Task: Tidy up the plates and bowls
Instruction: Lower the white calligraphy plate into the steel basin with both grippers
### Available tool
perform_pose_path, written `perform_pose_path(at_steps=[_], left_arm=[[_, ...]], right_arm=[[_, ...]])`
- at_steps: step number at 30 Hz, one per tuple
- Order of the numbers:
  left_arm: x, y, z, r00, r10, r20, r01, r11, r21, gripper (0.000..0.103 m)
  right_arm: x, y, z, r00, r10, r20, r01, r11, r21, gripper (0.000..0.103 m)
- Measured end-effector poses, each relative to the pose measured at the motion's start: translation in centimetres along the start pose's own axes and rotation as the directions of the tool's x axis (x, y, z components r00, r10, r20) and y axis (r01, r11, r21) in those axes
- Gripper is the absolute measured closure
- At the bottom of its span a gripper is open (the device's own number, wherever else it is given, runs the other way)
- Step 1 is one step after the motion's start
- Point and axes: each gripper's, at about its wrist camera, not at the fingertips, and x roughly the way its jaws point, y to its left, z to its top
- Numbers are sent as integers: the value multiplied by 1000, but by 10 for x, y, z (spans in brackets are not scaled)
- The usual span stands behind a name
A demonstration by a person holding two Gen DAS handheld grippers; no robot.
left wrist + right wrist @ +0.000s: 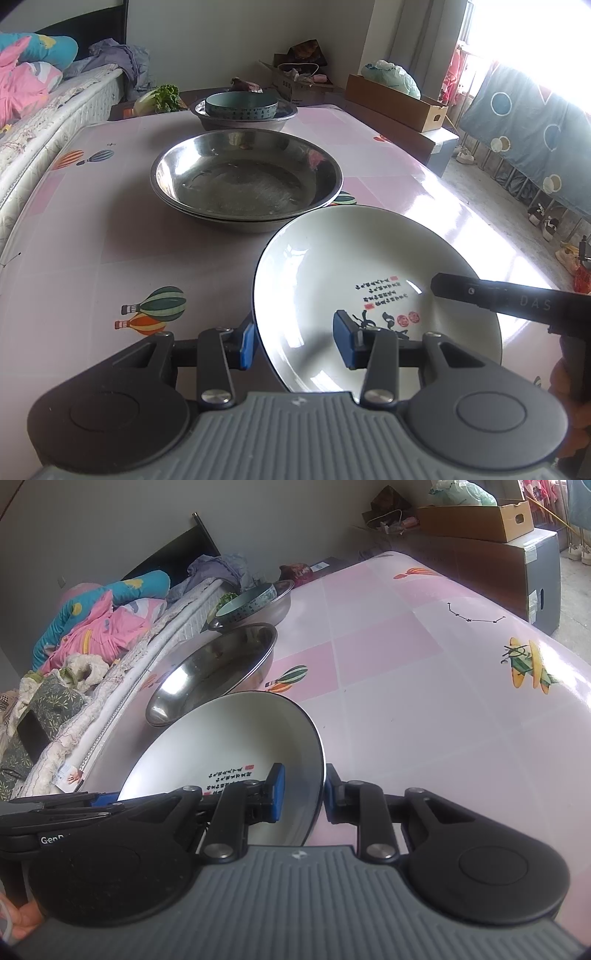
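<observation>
Two grippers bracket one white ceramic plate [369,280], the one printed with black calligraphy and red seals. Our left gripper [295,341] straddles the plate's near-left rim, one blue pad outside and one inside over the print; the pads look apart from the rim, so we read it as spread around the edge, not clamping. Our right gripper [301,794] is nearly pressed together on the opposite rim, pinching the plate wall between its blue pads, and that grip, we judge, is what carries the weight.

The plate sits tilted, its far edge raised and overlapping the steel basin stack [245,177] in the left view, which suggests we hold it off the pink tablecloth [92,240] rather than resting it flat. Holding opposite rims probably keeps a wide, slippery dish from swinging.

Beyond the stack, a teal patterned bowl [242,105] nests in another steel basin [280,116], so like goes with like. We judge the plate is the last loose piece.
</observation>
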Motion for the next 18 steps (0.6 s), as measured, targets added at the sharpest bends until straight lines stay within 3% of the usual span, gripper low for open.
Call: perform_pose_path(at_steps=[18], left_arm=[[-3,-3,1,1000,-18,14,18,1000,0,60]], right_arm=[[-8,-2,1,1000,-4,15,4,1000,15,81]])
